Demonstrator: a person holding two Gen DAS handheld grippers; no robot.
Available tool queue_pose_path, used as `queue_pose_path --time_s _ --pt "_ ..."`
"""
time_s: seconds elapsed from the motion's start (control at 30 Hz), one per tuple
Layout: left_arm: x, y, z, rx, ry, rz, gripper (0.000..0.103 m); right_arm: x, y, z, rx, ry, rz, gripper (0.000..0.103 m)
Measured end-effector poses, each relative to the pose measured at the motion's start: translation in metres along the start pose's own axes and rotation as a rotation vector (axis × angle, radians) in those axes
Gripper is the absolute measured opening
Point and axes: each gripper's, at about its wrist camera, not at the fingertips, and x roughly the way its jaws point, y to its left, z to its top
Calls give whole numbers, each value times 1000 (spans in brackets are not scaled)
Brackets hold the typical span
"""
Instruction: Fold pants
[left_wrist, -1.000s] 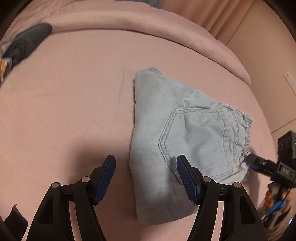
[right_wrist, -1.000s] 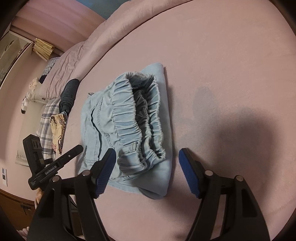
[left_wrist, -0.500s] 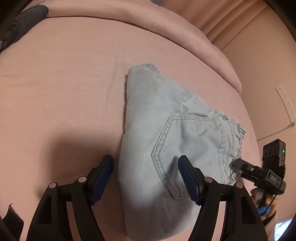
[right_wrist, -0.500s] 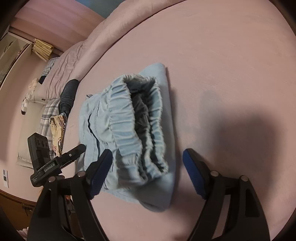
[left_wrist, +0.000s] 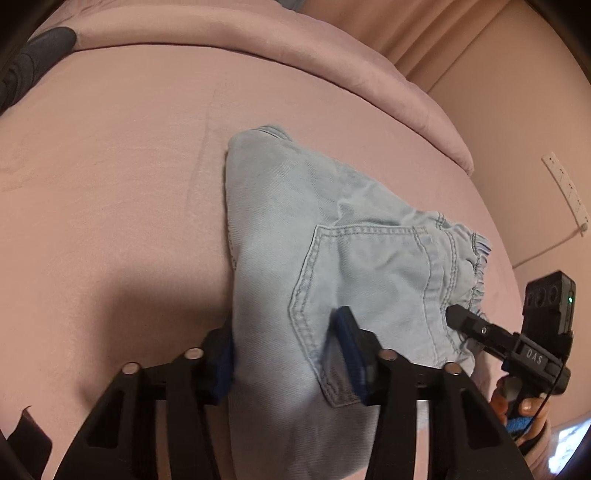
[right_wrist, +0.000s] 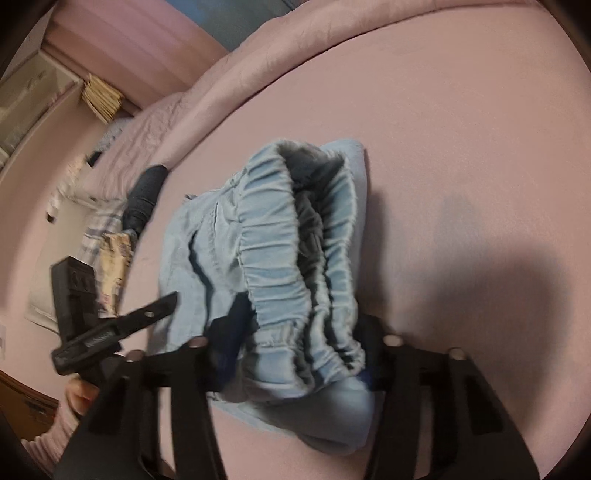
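Pink bed (left_wrist: 110, 155); folded light-blue pants (left_wrist: 295, 221), elastic waistband bunched; left gripper (left_wrist: 284, 354), right gripper (right_wrist: 295, 354) closing, pinching pants.

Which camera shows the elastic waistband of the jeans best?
The right wrist view: the gathered elastic waistband faces that camera, opening and ruching visible. The left wrist view shows only its ruffled edge at the far side of the folded jeans, beyond the back pocket.

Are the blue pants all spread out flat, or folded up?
Folded up. The pants sit as a small thick bundle on the pink bed, with the stretchy waistband stacked in layers at one end.
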Motion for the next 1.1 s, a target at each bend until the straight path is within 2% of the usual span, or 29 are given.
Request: queue_pose_path --time_s 0.1,0.23,0.43,0.63,0.83,1.1 --pt "-4 1 0 -26 4 -21 25 -3 7 -3 -24 -22 -15 42" --pt "-12 -14 -1 15 -16 17 17 -11 32 -5 -118 -56 -67 38" --pt "-32 -28 1 36 -72 -7 14 -30 60 -5 -221 -125 -78 36" --pt "-58 -24 8 45 -137 -14 14 -36 82 1 -283 -160 -59 36" --pt "-67 -12 30 33 -177 1 14 -26 104 21 -342 -174 -51 36" --pt "-62 13 71 19 -216 36 14 3 128 65 -375 -190 -30 36"
